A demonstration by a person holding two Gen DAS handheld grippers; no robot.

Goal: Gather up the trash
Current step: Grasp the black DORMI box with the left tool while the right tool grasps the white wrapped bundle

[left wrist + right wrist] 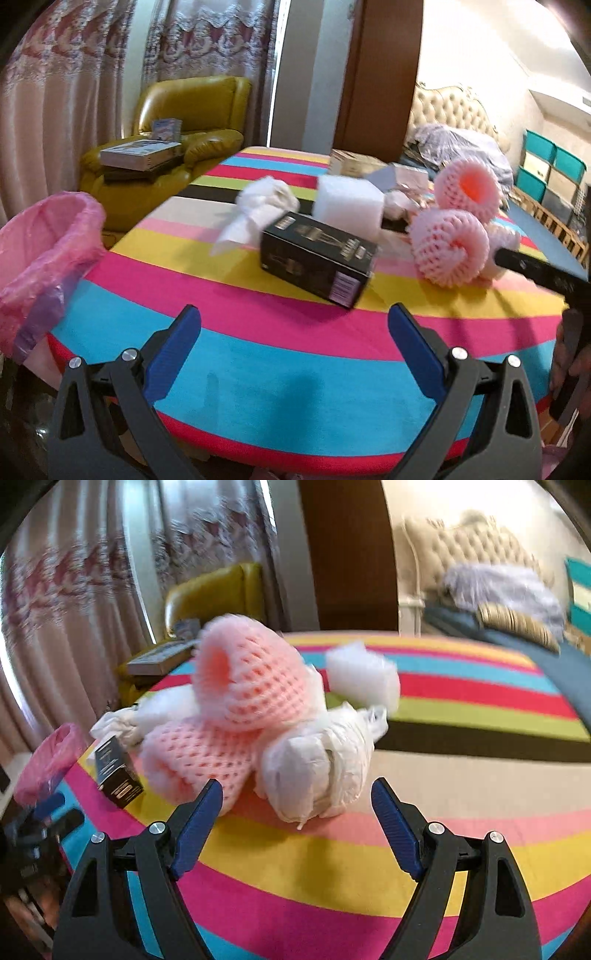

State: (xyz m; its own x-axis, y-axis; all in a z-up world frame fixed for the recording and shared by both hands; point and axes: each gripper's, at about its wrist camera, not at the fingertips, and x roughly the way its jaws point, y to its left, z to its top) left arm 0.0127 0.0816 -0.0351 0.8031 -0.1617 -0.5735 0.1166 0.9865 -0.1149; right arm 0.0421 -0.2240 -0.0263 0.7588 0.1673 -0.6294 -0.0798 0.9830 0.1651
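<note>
Both feeds look bright enough, soft indoor light, with daylight leaking in as a white strip between the curtains [207,48]. The far wall near the headboard [448,107] is washed out. My left wrist view is mostly sharp up close; the black box [317,258] and the white wad behind it smear a bit. The right wrist view is worse: the pink foam nets [243,679] and curtains streak with motion blur. Soft shadows sit on the striped cloth [258,387]. Heavy fisheye bending, dark corners on both.
</note>
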